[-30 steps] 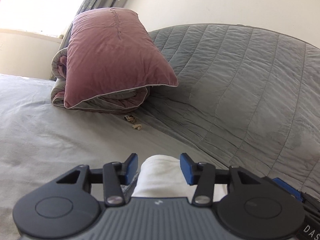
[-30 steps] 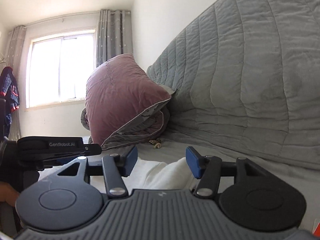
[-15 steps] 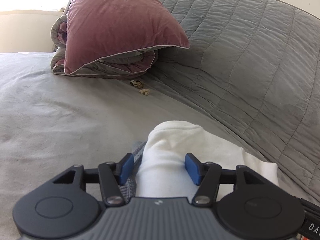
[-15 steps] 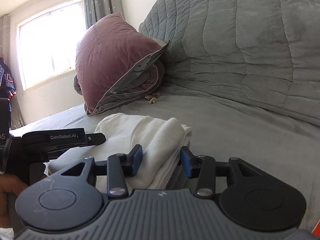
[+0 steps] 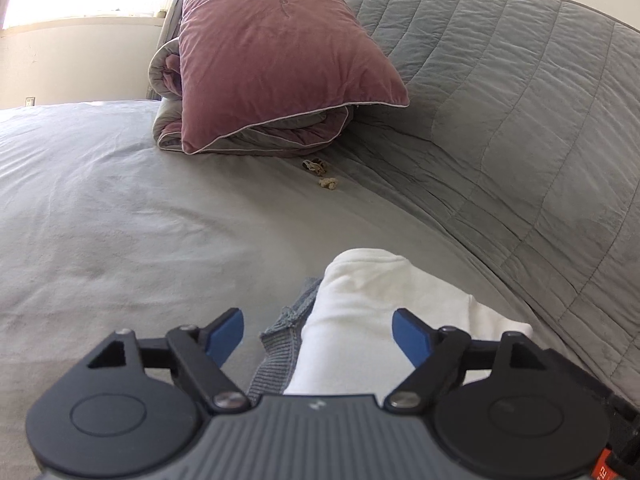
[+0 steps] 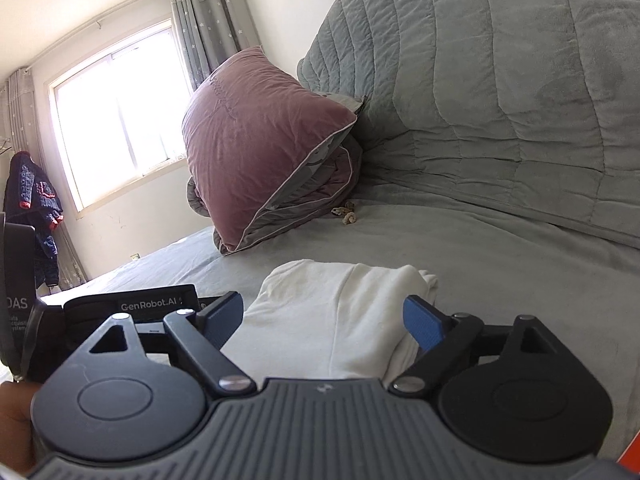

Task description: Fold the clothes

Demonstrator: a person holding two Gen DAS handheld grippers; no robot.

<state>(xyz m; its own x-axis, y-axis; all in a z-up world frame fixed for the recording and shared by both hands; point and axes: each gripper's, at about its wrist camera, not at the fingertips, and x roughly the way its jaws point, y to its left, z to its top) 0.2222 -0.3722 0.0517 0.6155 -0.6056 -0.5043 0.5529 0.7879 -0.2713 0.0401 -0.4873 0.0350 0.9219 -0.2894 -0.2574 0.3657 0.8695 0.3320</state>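
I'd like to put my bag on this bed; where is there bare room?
The widest bare stretch of grey bedsheet lies between the folded white garment and the folded mauve velvet quilt. It is tighter along the grey quilted bedspread, where small tan scraps lie beside the mauve quilt.

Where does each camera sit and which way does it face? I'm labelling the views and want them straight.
Left wrist: on the left gripper, looking slightly down along its open jaws at the white garment, a grey garment beside it, the bed.
Right wrist: on the right gripper, jaws open over the white garment, facing the window; the left gripper and a hand show at left.
Shared: pink pillow, grey quilt.
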